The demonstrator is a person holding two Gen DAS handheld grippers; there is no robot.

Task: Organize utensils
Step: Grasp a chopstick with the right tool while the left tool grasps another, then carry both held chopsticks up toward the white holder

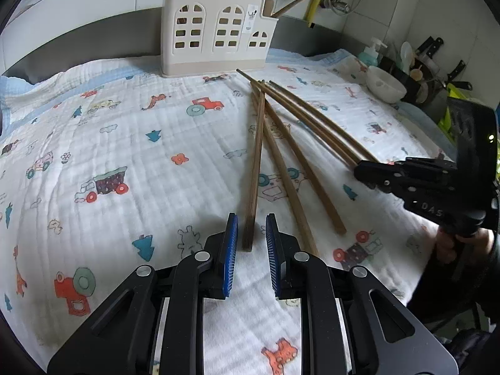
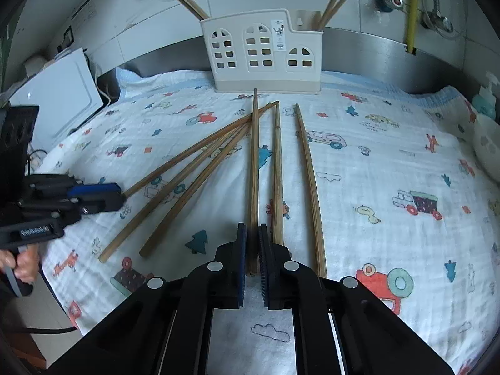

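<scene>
We have our right fingers (image 2: 252, 250) clamped on one chopstick (image 2: 254, 156) lying on the cloth (image 2: 375, 168), left fingers (image 1: 251, 237) apart astride another chopstick (image 1: 254, 168); next, we judge, squeeze, lift both into the holder (image 2: 262, 50).

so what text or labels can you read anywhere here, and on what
"DAS" on the side of the right gripper, seen from the left wrist view.
Lettering on the left gripper body: too blurred to read.
White sticker on the utensil holder: small print and icons, unreadable.
Wall tile decal text: too blurred.
</scene>
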